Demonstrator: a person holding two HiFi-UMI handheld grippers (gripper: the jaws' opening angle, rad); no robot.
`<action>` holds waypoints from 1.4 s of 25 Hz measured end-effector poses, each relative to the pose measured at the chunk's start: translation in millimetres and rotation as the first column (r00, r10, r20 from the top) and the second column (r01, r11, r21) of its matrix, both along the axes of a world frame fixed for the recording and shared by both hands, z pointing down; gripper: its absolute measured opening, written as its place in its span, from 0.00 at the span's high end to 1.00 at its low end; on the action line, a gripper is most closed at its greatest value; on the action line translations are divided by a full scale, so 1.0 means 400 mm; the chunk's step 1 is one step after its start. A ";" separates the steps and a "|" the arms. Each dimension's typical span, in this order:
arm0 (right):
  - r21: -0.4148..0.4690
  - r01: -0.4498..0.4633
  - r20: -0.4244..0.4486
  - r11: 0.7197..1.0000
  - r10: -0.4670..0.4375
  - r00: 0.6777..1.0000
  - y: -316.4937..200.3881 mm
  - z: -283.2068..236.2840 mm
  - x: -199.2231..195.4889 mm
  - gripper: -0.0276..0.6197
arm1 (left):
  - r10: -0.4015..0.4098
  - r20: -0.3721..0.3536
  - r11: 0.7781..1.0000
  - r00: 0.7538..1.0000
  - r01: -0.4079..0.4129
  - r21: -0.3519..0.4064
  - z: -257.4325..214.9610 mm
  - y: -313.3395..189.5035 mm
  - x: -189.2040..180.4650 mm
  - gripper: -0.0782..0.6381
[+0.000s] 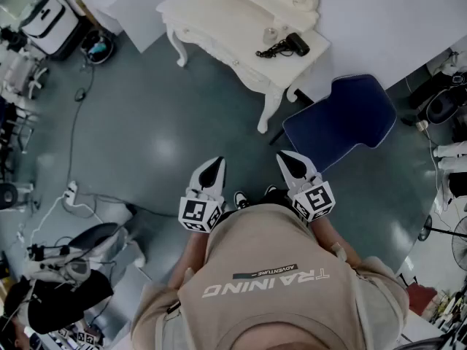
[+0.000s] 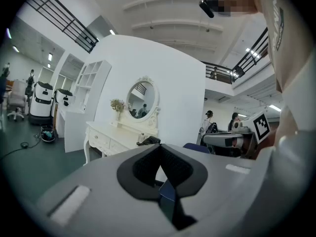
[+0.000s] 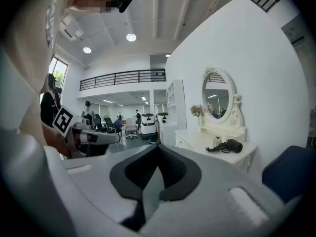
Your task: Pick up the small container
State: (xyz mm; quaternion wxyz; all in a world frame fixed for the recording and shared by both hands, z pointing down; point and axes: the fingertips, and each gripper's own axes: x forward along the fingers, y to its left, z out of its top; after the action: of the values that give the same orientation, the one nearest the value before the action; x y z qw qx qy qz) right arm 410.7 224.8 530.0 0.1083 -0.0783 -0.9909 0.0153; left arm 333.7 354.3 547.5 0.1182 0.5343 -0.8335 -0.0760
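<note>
White carved dressing table (image 1: 219, 17) bore one black hair dryer (image 1: 295, 44) and one small clear container (image 1: 270, 33).
Wedge-shaped left gripper (image 1: 217, 162) and right gripper (image 1: 283, 155) had jaws together, gripping nothing.

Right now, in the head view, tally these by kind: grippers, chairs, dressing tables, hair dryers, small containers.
Grippers: 2 (left gripper, right gripper)
Blue chair: 1
Dressing table: 1
Hair dryer: 1
Small container: 1
Total: 6
</note>
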 end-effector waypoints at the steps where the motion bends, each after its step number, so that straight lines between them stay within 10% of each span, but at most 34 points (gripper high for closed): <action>1: 0.000 0.001 -0.001 1.000 -0.001 1.000 -0.002 0.000 -0.007 0.95 | -0.001 0.015 1.000 1.000 0.001 -0.010 -0.001 -0.003 -0.008 0.87; 23: -0.013 -0.047 -0.079 0.999 0.046 0.996 -0.080 0.049 -0.045 0.95 | -0.008 -0.019 0.997 1.000 0.006 -0.082 0.044 -0.055 -0.092 0.87; 35: -0.057 -0.019 -0.018 0.998 0.018 1.000 -0.207 0.091 -0.327 0.95 | 0.023 0.016 0.978 1.000 -0.019 -0.208 0.046 -0.189 -0.325 0.87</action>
State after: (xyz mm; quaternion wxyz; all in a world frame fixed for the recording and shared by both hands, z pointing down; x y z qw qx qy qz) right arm 280.0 142.0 566.3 0.1144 -0.0720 -0.9898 0.0455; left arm 203.7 278.6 565.7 0.1668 0.5283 -0.8323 0.0175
